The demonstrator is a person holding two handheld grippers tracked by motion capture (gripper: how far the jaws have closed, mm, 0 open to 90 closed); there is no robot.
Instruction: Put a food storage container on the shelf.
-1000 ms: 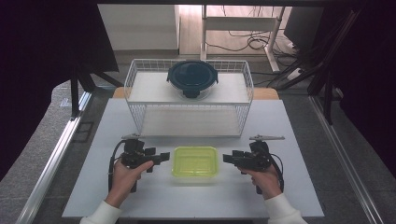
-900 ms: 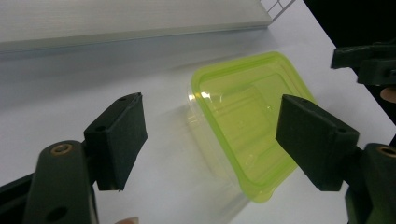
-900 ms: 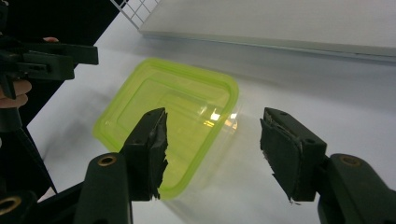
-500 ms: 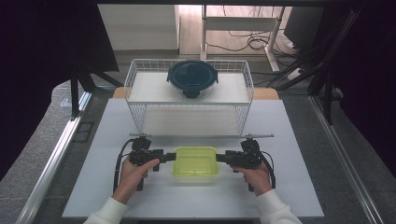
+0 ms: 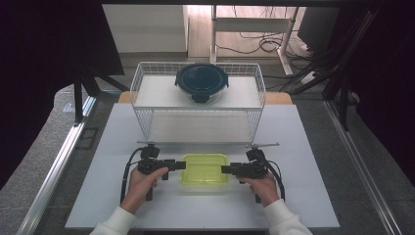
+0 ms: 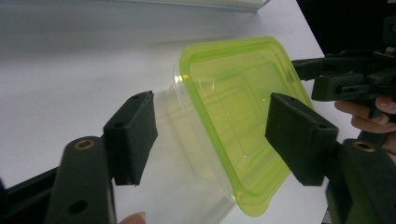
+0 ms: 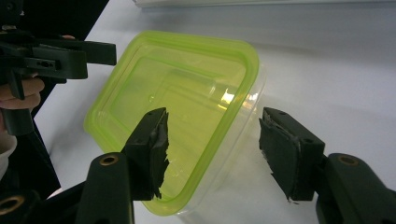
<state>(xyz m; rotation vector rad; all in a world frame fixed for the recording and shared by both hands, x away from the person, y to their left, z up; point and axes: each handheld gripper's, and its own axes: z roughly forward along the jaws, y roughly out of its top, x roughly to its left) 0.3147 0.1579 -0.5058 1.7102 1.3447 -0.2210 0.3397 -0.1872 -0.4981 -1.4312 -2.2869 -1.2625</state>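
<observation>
A: Where does the work stand?

B: Early, I'd judge. The box (image 5: 204,169), clear with a green lid, sits flat on the table (image 5: 313,147) between the two grippers, at about 6 o'clock from the wire rack (image 5: 147,122). Nothing is lifted. On the rack's upper shelf a round dark-lidded container (image 5: 201,82) stands untouched.

A: Are the grippers on the box?

B: They flank it. The left gripper (image 5: 180,165) comes in from 9 o'clock, the right gripper (image 5: 226,169) from 3 o'clock, both level with the table and pointing at each other. In the left gripper view the left gripper (image 6: 212,135) straddles the box's (image 6: 229,116) near edge; its jaws have just been closing, with the box's corner between them, but gaps remain on both sides, so no grip so far.

A: And the right?

B: The right gripper (image 7: 212,149) also has its jaws apart around an edge of the box (image 7: 177,98). One pad lies over the lid, the other stands clear of the wall. Not clamped either.

A: The hands?

B: The left hand (image 5: 142,183) and right hand (image 5: 264,186) come in from the bottom edge, wrists low, each wrapped around its handle, forearms angling slightly inward.

A: What's left?

B: Probably closing both on the rim, lifting together, and moving the box, perhaps to the rack. That is a guess.
</observation>
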